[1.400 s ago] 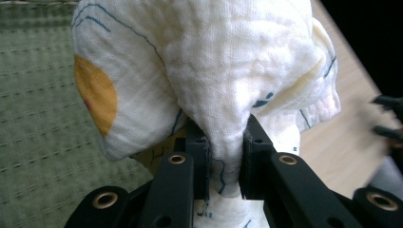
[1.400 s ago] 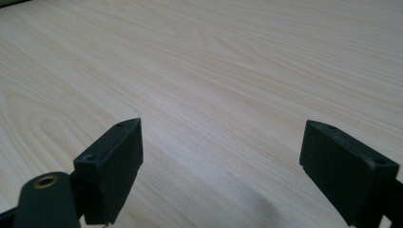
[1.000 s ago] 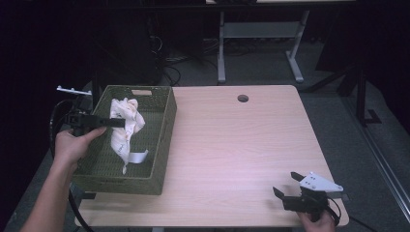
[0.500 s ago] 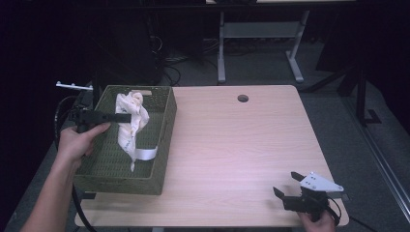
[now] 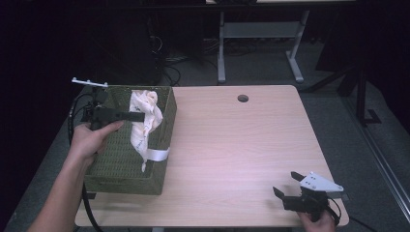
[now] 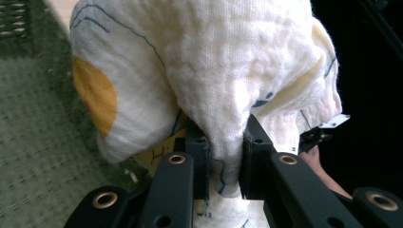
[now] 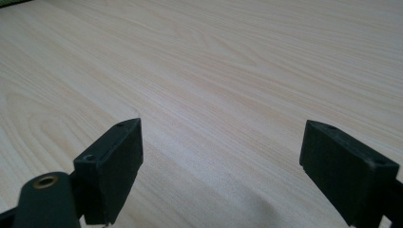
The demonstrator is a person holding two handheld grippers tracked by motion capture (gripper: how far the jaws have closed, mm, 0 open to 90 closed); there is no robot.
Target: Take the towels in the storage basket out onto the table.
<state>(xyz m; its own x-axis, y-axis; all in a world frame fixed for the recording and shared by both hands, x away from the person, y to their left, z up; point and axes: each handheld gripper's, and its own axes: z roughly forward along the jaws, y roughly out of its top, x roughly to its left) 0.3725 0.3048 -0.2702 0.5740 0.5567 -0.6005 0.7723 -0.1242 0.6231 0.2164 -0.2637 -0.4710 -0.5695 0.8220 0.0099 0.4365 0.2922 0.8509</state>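
Counting shows one cream cloth (image 5: 145, 116), one green woven basket (image 5: 126, 179) and two tools on one desk (image 5: 232, 145). Clamped on a fold, the left tool (image 5: 137, 116) has the cloth dangling below it over the basket's far end, its tail touching the right rim. Well apart, the right tool (image 5: 285, 188) rests wide open and empty by the near desk edge, bare wood ahead.
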